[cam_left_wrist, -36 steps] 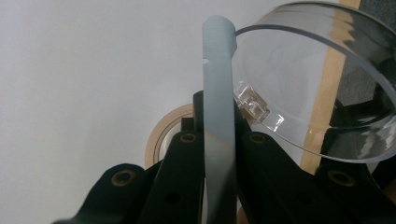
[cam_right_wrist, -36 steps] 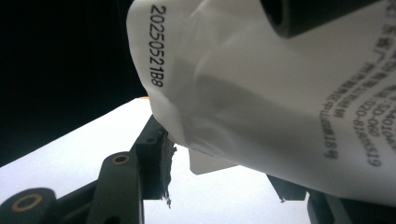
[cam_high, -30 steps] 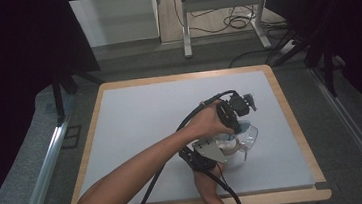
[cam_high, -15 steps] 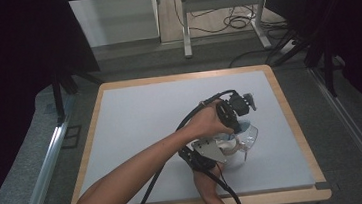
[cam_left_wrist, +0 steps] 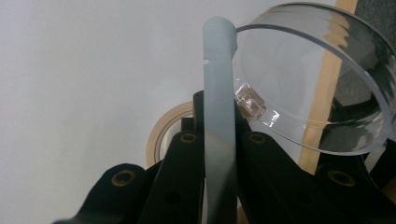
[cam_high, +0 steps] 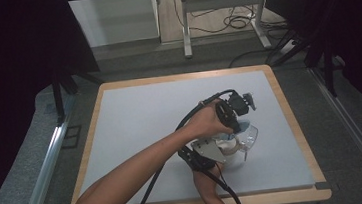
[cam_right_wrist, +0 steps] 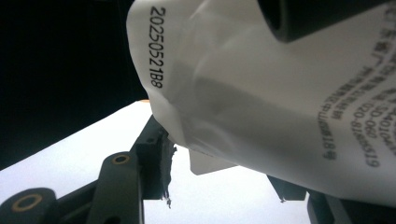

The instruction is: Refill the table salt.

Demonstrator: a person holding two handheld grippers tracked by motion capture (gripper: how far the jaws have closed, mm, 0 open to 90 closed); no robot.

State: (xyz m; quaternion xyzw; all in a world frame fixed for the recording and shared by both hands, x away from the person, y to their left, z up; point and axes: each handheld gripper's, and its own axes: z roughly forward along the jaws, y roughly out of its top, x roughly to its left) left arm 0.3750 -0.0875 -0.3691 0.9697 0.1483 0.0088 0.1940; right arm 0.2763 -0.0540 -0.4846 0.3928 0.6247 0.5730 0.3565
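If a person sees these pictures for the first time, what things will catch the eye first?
First, the clear round dish tilted above the white table, held by a pale blue handle clamped in the left hand-held gripper. Next, the white printed packet close before the right hand-held gripper's camera.

There are two grippers: the left gripper [cam_high: 237,107] and the right gripper [cam_high: 209,154]. There is one clear round dish [cam_left_wrist: 322,79], one pale blue strip [cam_left_wrist: 218,116], one roll of tape [cam_left_wrist: 161,135] and one white packet [cam_right_wrist: 280,102] with printed numbers. All sit near the worktop's [cam_high: 135,116] right edge.
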